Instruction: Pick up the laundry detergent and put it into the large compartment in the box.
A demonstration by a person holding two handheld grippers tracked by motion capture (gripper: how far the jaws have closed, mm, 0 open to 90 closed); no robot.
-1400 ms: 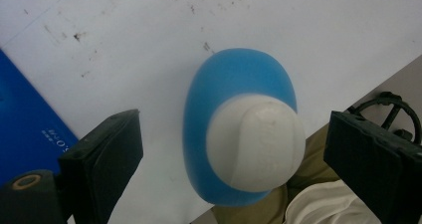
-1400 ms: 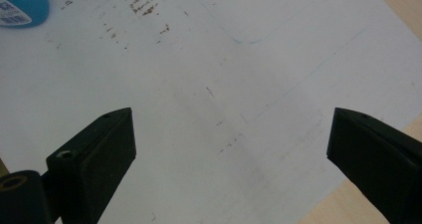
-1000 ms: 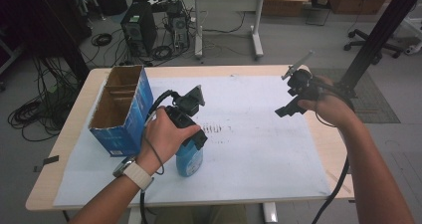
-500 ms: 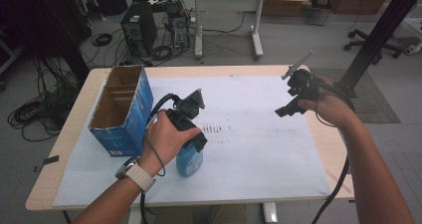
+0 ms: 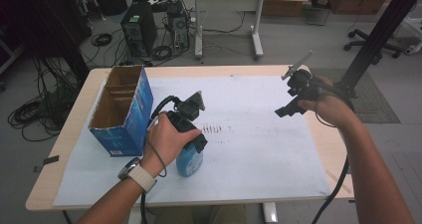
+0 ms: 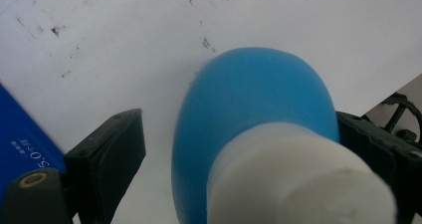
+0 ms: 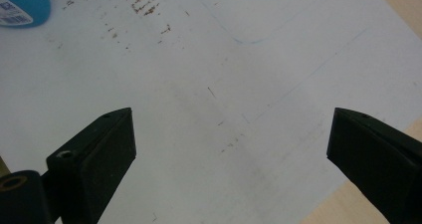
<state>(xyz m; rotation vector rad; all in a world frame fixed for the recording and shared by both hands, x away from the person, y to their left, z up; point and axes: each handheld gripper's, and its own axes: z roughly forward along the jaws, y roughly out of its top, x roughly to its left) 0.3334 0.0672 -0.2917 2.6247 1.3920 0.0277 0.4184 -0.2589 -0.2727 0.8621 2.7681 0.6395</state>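
Note:
A blue bottle [image 5: 189,163] with a white cap [image 6: 293,179] stands upright on the white paper near the table's front. My left gripper [image 5: 195,143] comes down over it from above, and its jaws stand either side of the bottle's body [image 6: 254,94]. The left jaw is a small gap away from the bottle and the right jaw is at its side, so this gripper is open. My right gripper [image 5: 288,99] hangs over the right part of the paper, open with nothing between its fingers [image 7: 99,154]. The bottle's edge [image 7: 20,5] appears in a corner of the right gripper view.
An open blue cardboard box [image 5: 122,109] stands just left of the bottle, close to my left hand; its side [image 6: 20,134] is beside the left jaw. White paper [image 5: 259,134] covers most of the wooden table [image 5: 333,149]. Desks, computers and cables lie beyond the far edge.

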